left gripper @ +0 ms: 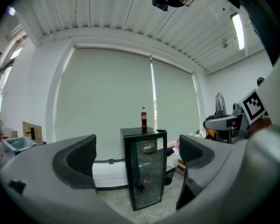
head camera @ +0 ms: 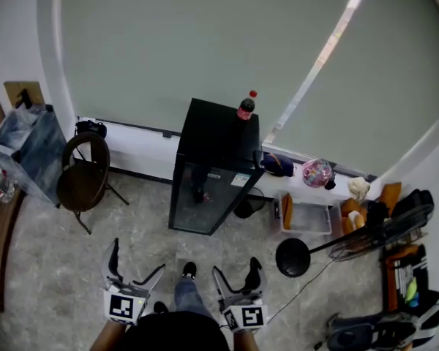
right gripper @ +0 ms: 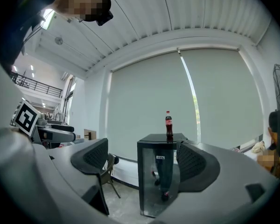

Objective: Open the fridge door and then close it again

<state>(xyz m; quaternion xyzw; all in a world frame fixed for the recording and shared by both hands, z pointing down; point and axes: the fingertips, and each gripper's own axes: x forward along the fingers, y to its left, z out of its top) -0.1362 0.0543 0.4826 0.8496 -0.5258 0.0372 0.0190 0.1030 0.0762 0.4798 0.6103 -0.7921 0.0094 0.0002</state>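
- The black glass-door fridge (head camera: 214, 172) stands with its door shut, a cola bottle (head camera: 246, 106) upright on top.
- The left gripper (head camera: 137, 259) and right gripper (head camera: 235, 268) hang well apart from it, jaws spread wide and holding nothing.

black fridge (head camera: 214, 167) at centre frame, dark cola bottle (head camera: 246, 107) (red cap, red label) above it; mottled grey floor (head camera: 139, 225); brown chair (head camera: 80, 185) at left.
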